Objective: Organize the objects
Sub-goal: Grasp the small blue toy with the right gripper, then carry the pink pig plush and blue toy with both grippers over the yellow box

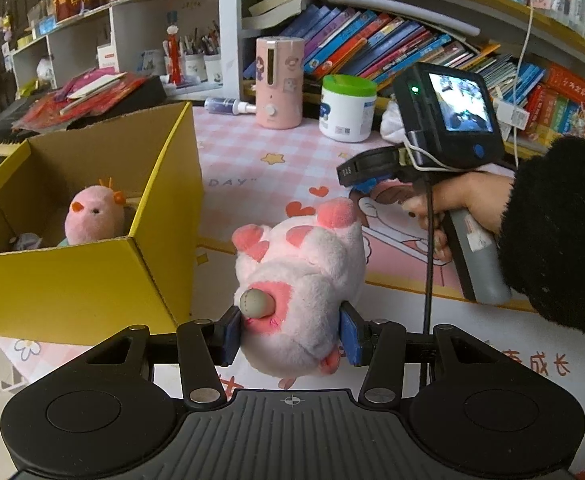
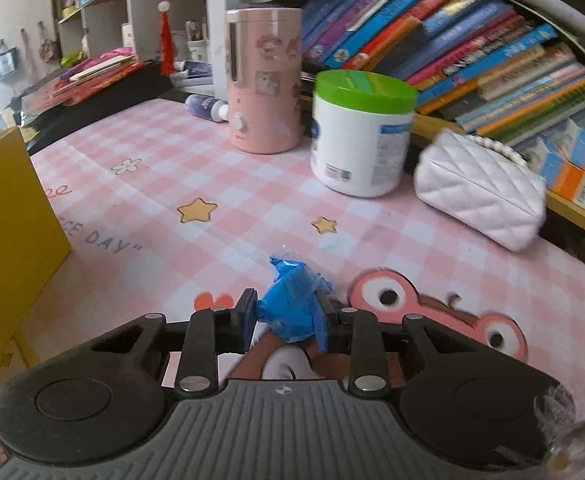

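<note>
The pink checked table mat point(image 2: 252, 200) carried the printed words "CE DAY" with a closing quote mark, seen in part as "DAY" from the left wrist view. Orange Chinese characters, among them 成长, ran along the mat's near edge. Book spines point(image 2: 472, 52) and the white tub's label point(image 2: 388, 148) were too blurred to read.

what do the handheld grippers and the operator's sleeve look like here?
Each gripper, left and right, has black linkage arms with silver pivot pins, blue pads, two round black discs and a ribbed grey base with a crosshair mark. The right unit has a grey pistol handle, a black camera with lit screen and green LED, and black and white cables. The sleeve is fuzzy black.
</note>
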`<action>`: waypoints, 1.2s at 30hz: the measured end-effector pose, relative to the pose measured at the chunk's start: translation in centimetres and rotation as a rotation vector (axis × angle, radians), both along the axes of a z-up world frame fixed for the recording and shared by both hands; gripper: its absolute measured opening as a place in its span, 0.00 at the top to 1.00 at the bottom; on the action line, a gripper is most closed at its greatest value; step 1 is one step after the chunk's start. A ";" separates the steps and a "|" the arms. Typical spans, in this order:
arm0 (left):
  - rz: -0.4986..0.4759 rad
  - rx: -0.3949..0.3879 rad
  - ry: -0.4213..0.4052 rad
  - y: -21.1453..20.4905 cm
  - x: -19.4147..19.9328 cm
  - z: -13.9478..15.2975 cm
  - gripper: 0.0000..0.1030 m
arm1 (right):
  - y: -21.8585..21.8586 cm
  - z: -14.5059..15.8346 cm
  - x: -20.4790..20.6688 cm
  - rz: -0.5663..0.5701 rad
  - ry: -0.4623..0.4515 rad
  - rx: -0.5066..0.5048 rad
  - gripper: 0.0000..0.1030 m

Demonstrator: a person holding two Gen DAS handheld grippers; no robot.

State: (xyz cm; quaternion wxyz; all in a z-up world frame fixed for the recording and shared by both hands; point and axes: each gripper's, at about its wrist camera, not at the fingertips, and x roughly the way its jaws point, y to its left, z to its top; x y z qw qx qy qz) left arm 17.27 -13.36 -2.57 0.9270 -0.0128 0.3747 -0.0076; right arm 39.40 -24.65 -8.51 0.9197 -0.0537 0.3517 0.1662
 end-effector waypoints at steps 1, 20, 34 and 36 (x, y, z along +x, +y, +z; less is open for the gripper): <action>-0.002 -0.002 -0.005 0.1 -0.1 0.1 0.54 | -0.3 0.3 -0.5 -0.014 0.002 0.009 0.74; -0.089 -0.086 -0.096 3.1 -3.8 1.1 0.54 | -3.3 7.2 -18.5 -0.259 0.024 0.106 0.75; -0.085 -0.089 -0.102 10.2 -10.3 1.4 0.54 | 4.1 6.9 -29.3 -0.263 0.062 0.045 0.75; -0.079 -0.087 -0.101 11.3 -11.4 1.4 0.54 | 5.5 6.8 -30.6 -0.250 0.063 0.040 0.75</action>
